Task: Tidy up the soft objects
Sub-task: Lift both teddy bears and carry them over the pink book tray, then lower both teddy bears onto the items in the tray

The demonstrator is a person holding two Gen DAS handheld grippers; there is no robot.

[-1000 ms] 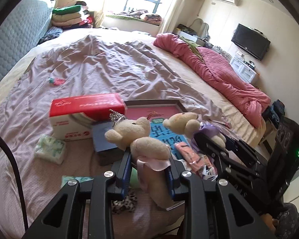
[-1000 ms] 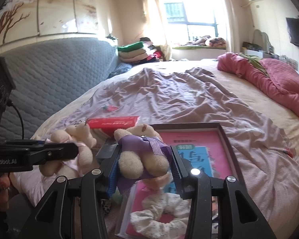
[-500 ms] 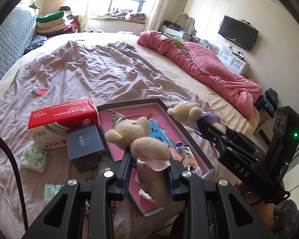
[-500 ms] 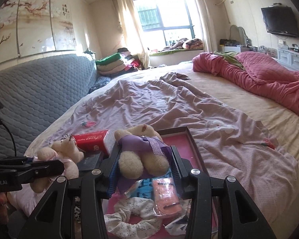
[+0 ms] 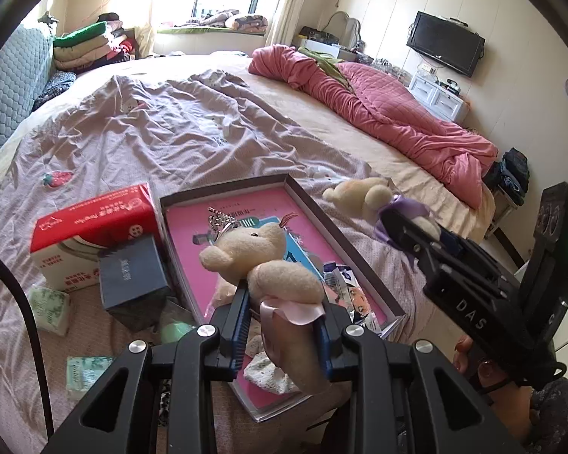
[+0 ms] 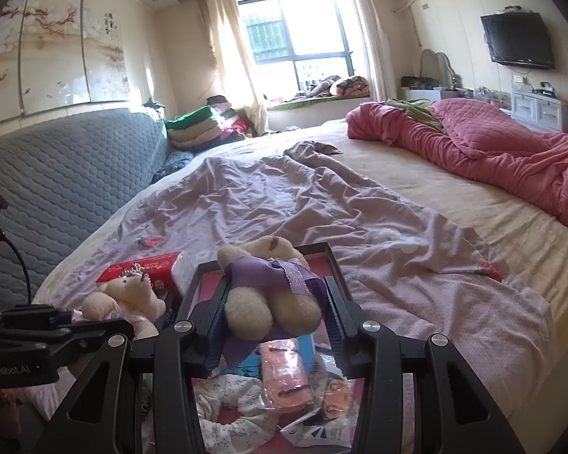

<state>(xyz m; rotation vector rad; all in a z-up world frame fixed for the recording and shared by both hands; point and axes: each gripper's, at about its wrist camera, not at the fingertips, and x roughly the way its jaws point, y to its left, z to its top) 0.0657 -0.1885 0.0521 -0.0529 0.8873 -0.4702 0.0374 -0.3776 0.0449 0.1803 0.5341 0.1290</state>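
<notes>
Two plush bears aloft over the bed [image 5: 193, 140], one per hand. Left tongs [image 5: 284, 325] pinching the cream bear with the pink bow [image 5: 261, 261] low on the body, head and small tiara tipped forward above the tray. Right tongs [image 6: 276, 317] pinching the bear in the purple ribbon [image 6: 272, 291] round its lower half, feet toward the camera, head pointing away.

Below both: shallow dark-framed tray [image 5: 344, 238] with a pink book, a floral scrunchie [image 6: 231, 401] and small sachets. Beside it, to its left in the left wrist view, red tissue box [image 5: 91, 227] and dark blue box [image 5: 132, 276].

Step in hand, as judged: carrying the pair to a resting place, likely side by side on the open sheet or in the tray.

Notes for doing it well:
- Keep grip low on the torsos; plush compresses, so no extra squeeze needed.
- Keep the two tools apart during the carry; right tool already near the left bear.
- Lower until the feet touch the surface before spreading the tongs.
- Mind the tiara and ribbon; possible snag on the pads at release.
- Avoid dropping onto the sachets; slippery footing, bear likely to topple.
</notes>
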